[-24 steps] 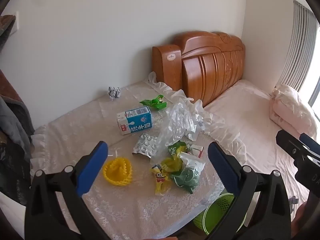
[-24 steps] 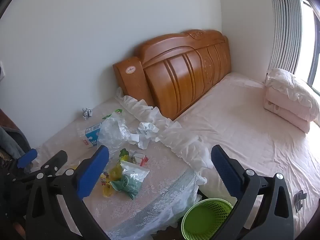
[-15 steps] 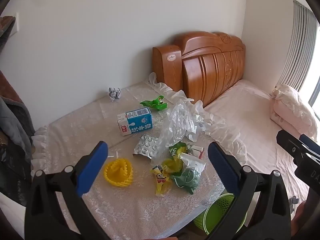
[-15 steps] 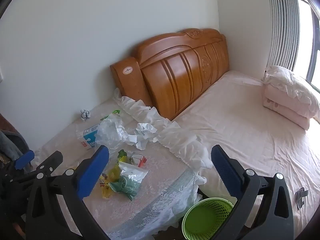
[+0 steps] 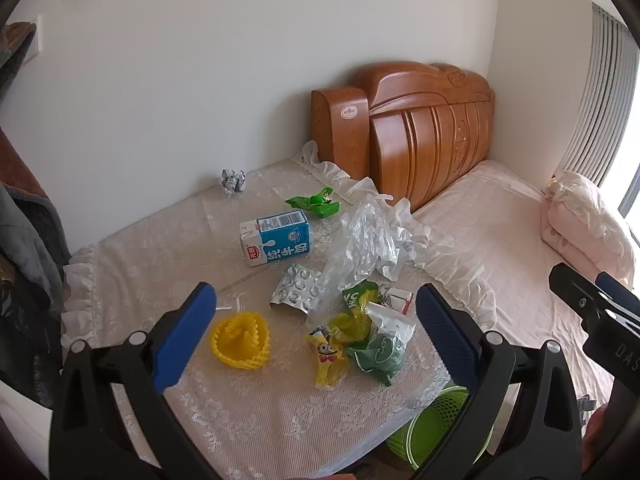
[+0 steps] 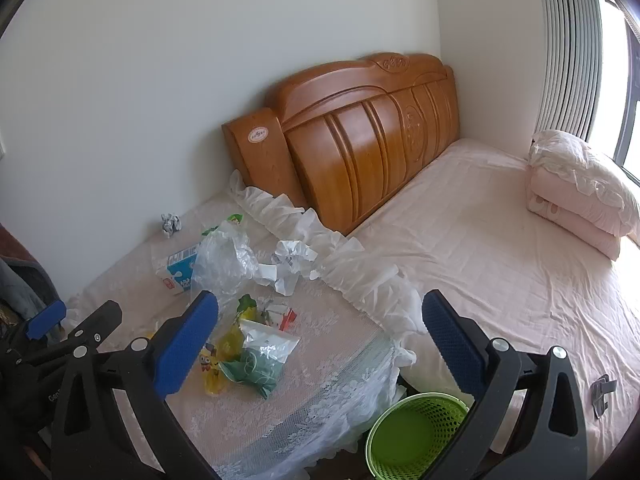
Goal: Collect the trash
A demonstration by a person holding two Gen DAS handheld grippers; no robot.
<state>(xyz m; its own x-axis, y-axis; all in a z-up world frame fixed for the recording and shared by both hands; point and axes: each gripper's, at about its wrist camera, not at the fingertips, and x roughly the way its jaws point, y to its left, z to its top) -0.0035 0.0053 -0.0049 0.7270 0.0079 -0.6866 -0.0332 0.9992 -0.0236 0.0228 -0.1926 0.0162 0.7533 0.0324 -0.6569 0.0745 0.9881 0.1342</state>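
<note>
The trash lies in a heap on the lace-covered table (image 5: 132,240), mostly by the table's front edge and the side next to the bed. Both grippers hang above the table, spread wide with nothing in them. The left gripper (image 5: 316,320) looks straight down at the heap: the yellow cartoon wrapper (image 5: 328,356) and the green bag (image 5: 380,354) sit right between its fingers, close to the front edge, so it looks like the nearer one. The wrapper's long side runs from front to back. The right gripper (image 6: 320,344) is off toward the bed, with the green basket (image 6: 412,436) on the floor just under it, below the table's front corner. The milk box (image 5: 276,236) lies farther back, in the middle.
</note>
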